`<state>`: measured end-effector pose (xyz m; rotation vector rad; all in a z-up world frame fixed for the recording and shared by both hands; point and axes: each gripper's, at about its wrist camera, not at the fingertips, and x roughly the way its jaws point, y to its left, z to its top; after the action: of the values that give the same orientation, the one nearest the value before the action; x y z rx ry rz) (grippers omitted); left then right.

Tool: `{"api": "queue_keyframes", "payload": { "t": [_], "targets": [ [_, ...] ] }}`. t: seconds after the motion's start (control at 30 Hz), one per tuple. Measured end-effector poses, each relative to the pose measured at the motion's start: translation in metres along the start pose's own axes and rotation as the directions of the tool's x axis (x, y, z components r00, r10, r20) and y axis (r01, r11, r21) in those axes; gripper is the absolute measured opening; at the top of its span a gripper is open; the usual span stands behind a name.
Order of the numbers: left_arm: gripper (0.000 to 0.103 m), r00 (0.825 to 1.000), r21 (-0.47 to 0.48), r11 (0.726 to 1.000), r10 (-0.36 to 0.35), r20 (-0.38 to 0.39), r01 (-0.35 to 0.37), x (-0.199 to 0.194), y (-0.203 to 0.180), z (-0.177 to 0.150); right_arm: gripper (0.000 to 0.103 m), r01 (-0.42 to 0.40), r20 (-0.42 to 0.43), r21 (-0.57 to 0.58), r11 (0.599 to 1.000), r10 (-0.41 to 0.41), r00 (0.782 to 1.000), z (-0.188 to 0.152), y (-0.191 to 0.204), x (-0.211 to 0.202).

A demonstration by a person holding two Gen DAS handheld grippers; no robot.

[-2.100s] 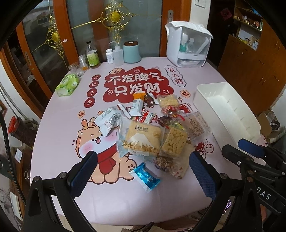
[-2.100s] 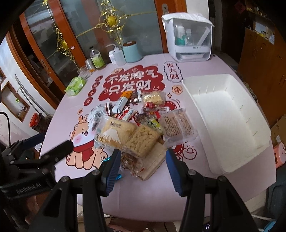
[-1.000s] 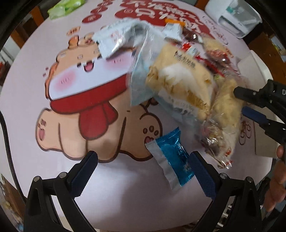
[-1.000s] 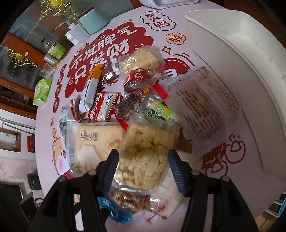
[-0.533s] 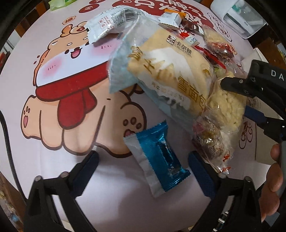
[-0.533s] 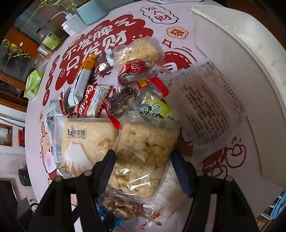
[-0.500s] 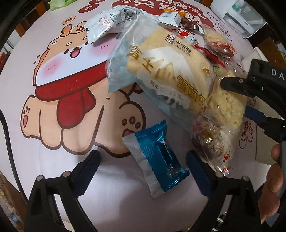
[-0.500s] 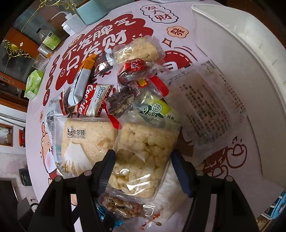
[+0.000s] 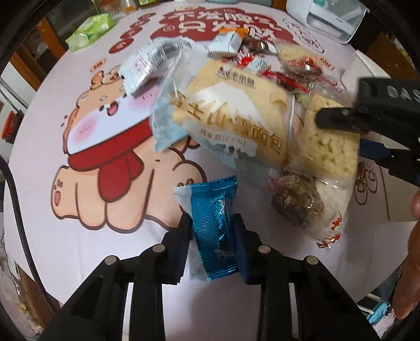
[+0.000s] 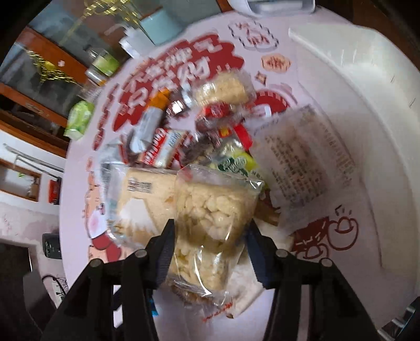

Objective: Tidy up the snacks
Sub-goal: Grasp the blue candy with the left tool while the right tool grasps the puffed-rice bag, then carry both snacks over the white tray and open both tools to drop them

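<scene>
My left gripper (image 9: 213,227) points down at the table and is shut on a blue foil snack packet (image 9: 214,209), which stands up between its fingers. Beyond it lies a heap of snacks, with a large bread pack (image 9: 231,120) in front. My right gripper (image 10: 210,236) straddles a clear bag of puffed rice (image 10: 212,209). Its jaws are closing, its pads press on the bag's sides, and it also shows in the left wrist view (image 9: 351,136). A white bin (image 10: 367,78) stands to the right of the heap.
A brown nut bar (image 9: 296,202) and a flat clear pack (image 10: 304,157) lie beside the bag. Small wrapped sweets (image 10: 218,110) are further back. A green tissue pack (image 9: 89,31), bottles (image 10: 105,63) and a white dispenser (image 9: 328,18) line the far side. A hand (image 9: 409,262) is at the right edge.
My left gripper moved in over the blue packet and closed on it. My right gripper's fingers drew in against the puffed rice bag and the view tilted.
</scene>
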<state>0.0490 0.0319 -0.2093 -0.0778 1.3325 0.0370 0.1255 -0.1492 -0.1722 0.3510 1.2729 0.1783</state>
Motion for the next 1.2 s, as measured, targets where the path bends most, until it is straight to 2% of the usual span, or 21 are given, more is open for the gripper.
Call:
{"api": "queue_keyframes", "payload": {
  "t": [0.2, 0.27, 0.47, 0.67, 0.7, 0.8, 0.93, 1.0, 1.07, 1.2],
  "targets": [
    [0.029, 0.997, -0.013, 1.0, -0.004, 0.075, 0.005, -0.045, 0.011, 0.001, 0.052, -0.048, 0.089, -0.045, 0.998, 0.052, 0.995, -0.007, -0.006, -0.05],
    [0.029, 0.993, -0.002, 1.0, -0.009, 0.121, 0.009, -0.066, 0.008, 0.003, 0.052, -0.047, 0.135, -0.056, 0.997, 0.055, 0.989, -0.008, -0.01, -0.07],
    [0.029, 0.971, 0.083, 0.995, -0.064, 0.23, 0.046, -0.117, -0.018, 0.037, 0.052, -0.014, 0.289, -0.033, 0.999, 0.023, 0.957, -0.011, -0.039, -0.132],
    [0.029, 0.937, 0.24, 0.966, -0.171, 0.304, 0.098, -0.158, -0.092, 0.066, 0.052, 0.081, 0.438, 0.027, 0.996, -0.085, 0.895, -0.011, -0.072, -0.185],
    [0.029, 0.929, 0.275, 0.956, -0.192, 0.316, 0.104, -0.166, -0.108, 0.071, 0.052, 0.112, 0.465, 0.045, 0.993, -0.12, 0.877, -0.01, -0.08, -0.194],
    [0.029, 0.91, 0.344, 0.932, -0.235, 0.341, 0.111, -0.178, -0.149, 0.084, 0.052, 0.173, 0.508, 0.094, 0.98, -0.196, 0.839, -0.006, -0.099, -0.206],
    [0.029, 0.886, 0.425, 0.898, -0.284, 0.366, 0.112, -0.189, -0.209, 0.103, 0.052, 0.222, 0.529, 0.17, 0.96, -0.28, 0.801, 0.0, -0.127, -0.21],
    [0.029, 0.881, 0.45, 0.887, -0.29, 0.374, 0.101, -0.188, -0.232, 0.11, 0.052, 0.241, 0.52, 0.207, 0.948, -0.315, 0.794, 0.005, -0.143, -0.205],
    [0.029, 0.879, 0.478, 0.874, -0.292, 0.377, 0.085, -0.183, -0.256, 0.116, 0.053, 0.246, 0.503, 0.235, 0.94, -0.335, 0.797, 0.006, -0.158, -0.198],
    [0.029, 0.891, 0.517, 0.855, -0.269, 0.367, 0.044, -0.159, -0.293, 0.122, 0.053, 0.259, 0.458, 0.274, 0.926, -0.363, 0.812, 0.012, -0.185, -0.177]
  ]
}}
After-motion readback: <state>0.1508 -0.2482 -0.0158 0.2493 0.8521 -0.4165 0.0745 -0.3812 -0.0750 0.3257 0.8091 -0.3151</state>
